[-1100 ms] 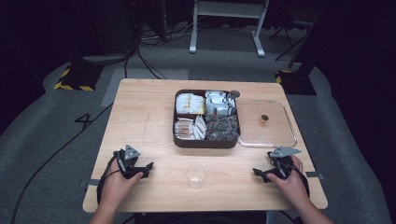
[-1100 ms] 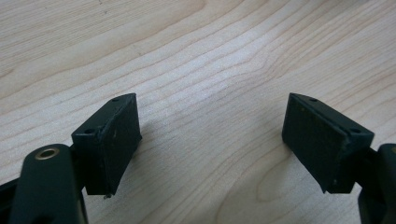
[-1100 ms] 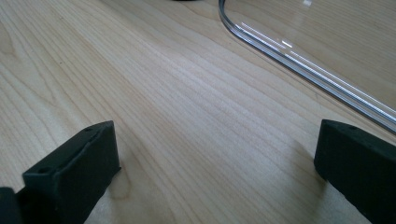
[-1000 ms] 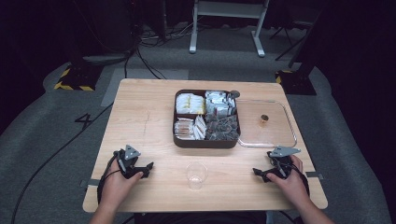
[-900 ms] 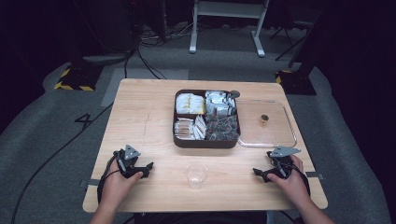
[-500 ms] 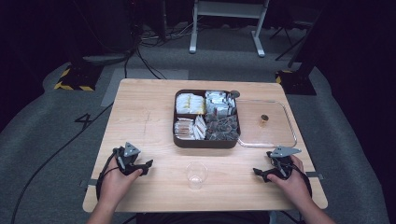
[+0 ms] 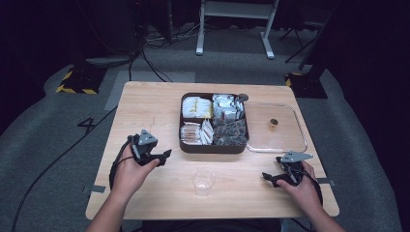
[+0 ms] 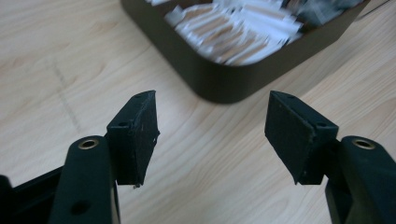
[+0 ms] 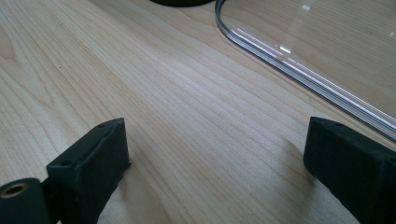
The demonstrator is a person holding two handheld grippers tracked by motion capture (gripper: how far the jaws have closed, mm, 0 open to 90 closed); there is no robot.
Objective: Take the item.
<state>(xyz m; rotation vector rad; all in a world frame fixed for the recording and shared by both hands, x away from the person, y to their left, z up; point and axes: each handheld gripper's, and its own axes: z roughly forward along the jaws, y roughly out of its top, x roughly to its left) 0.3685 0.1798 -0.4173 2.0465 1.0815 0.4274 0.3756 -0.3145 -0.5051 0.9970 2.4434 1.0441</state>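
A dark brown tray (image 7: 191,145) with four compartments of packets sits at the middle of the wooden table (image 7: 145,104). My left gripper (image 7: 164,155) is held above the table just left of the tray, open and empty. Its own view shows the tray's near corner (image 8: 224,84) ahead of the jaws, with white and tan packets (image 8: 233,32) inside. My right gripper (image 7: 267,178) rests low at the table's front right, open and empty. A clear lid (image 9: 303,70) lies just beyond its jaws.
A small clear plastic cup (image 7: 203,181) stands upright near the front edge between my hands. The clear lid (image 7: 276,128) with a small dark knob lies right of the tray. Cables and a stand's legs are on the floor behind the table.
My left gripper has lifted and moved forward and right toward the tray. The right gripper has stayed in place.
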